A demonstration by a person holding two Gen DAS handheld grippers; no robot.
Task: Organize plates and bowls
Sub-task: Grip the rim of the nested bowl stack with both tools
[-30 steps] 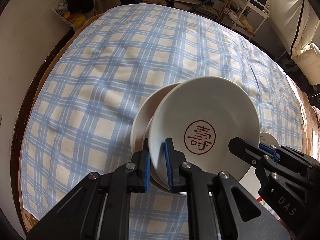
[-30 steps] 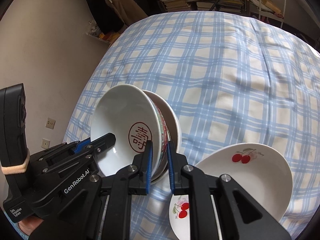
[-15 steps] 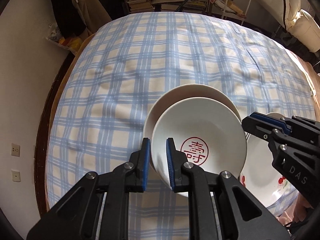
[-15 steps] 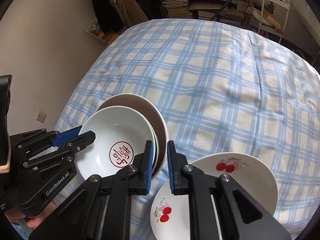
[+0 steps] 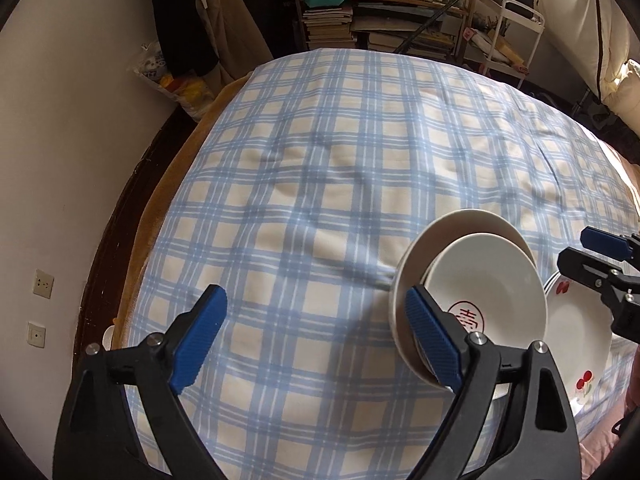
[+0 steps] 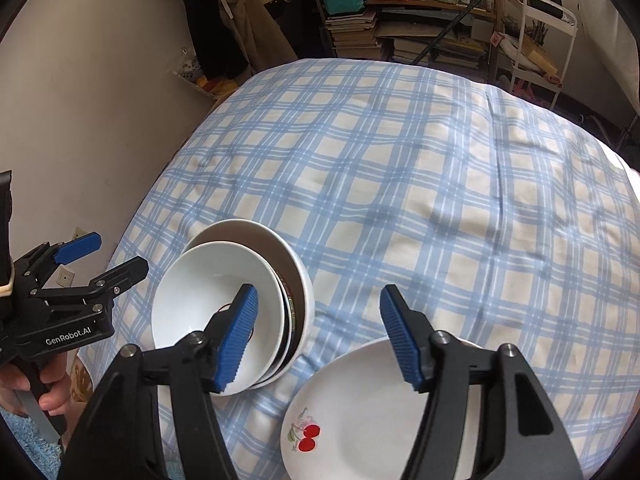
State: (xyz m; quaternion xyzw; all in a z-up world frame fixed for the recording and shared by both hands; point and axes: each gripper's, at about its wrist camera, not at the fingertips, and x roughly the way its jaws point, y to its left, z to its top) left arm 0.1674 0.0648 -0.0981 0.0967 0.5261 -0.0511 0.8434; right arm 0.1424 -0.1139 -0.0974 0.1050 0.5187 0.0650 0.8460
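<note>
A white bowl with a red character (image 5: 492, 292) sits nested in a stack of bowls (image 6: 296, 280) on the blue checked cloth (image 5: 320, 184). Just right of the stack lies a white plate with cherries (image 6: 360, 408). My left gripper (image 5: 316, 336) hovers left of the stack, its jaws opening wide over bare cloth, and its right pad (image 5: 428, 336) overlaps the stack's left rim in view. My right gripper (image 6: 320, 328) is opening above the stack's right rim and the plate, and its pads press on nothing. Each gripper shows in the other's view: right gripper (image 5: 592, 252), left gripper (image 6: 102, 258).
The cloth's left edge drops to a brown frame (image 5: 120, 216) and a pale wall. Behind the far edge stand stacked books (image 6: 420, 44), hanging clothes (image 6: 256, 20) and a white trolley (image 6: 548, 40). A hand (image 6: 24, 384) holds the left gripper's handle.
Both grippers were shut on the tilted bowl stack's rim; both have let go and opened. The stack has come down flat on the cloth, and the left gripper has drawn away to the left.
</note>
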